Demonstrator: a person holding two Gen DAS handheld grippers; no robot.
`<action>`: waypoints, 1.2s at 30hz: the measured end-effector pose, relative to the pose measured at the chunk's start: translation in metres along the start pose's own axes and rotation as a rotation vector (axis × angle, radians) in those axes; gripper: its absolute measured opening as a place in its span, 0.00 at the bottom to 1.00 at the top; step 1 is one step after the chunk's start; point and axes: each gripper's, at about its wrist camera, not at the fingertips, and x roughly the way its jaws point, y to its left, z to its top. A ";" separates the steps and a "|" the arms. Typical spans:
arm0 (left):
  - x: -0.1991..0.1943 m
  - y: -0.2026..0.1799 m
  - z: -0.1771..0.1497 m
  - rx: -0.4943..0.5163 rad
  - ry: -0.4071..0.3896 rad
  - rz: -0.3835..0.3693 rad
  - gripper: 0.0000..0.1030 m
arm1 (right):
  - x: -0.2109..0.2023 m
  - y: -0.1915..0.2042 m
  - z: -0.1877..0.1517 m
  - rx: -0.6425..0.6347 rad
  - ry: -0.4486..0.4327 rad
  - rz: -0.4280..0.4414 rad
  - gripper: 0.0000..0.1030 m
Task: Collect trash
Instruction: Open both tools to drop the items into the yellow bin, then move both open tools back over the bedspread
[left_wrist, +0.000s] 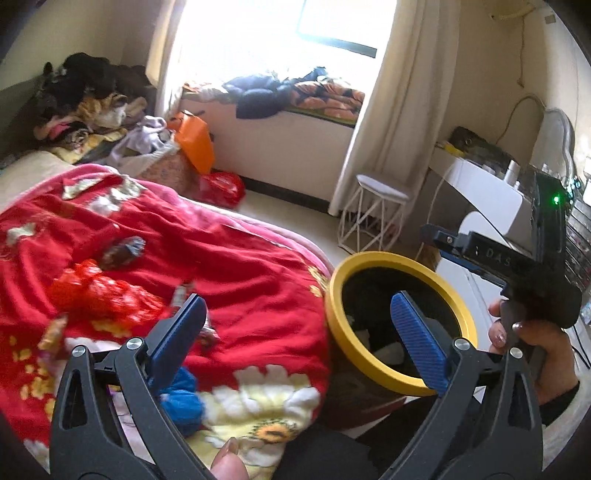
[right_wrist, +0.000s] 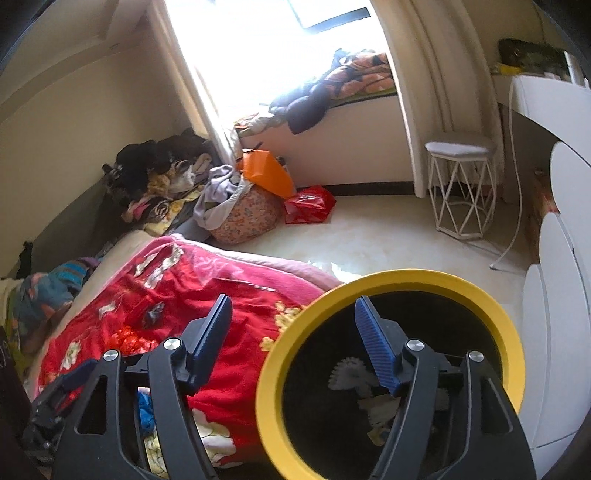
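- Both pairs of jaws are seen spread wide, with nothing held: left gripper (left_wrist: 298, 334), right gripper (right_wrist: 293, 341).
- The ribbed blue pads (right_wrist: 376, 345) are positioned over the bin (right_wrist: 515, 354), a round black tub with a smooth yellow rim at 3 o'clock.
- Crinkly wrappers (left_wrist: 99, 291) are left at 9 o'clock on the soft red blanket (left_wrist: 240, 266).
- Light wrappers may be missed or dragged, as the plush folds hide them.

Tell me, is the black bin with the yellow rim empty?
No, pale crumpled scraps lie at the bottom of the black bin with the yellow rim.
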 end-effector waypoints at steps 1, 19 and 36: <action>-0.004 0.004 0.001 -0.004 -0.008 0.012 0.89 | 0.000 0.005 0.000 -0.010 0.001 0.004 0.65; -0.057 0.081 0.007 -0.103 -0.103 0.149 0.89 | 0.000 0.110 -0.020 -0.176 0.032 0.202 0.75; -0.089 0.151 0.000 -0.208 -0.131 0.272 0.89 | 0.018 0.190 -0.069 -0.370 0.149 0.281 0.78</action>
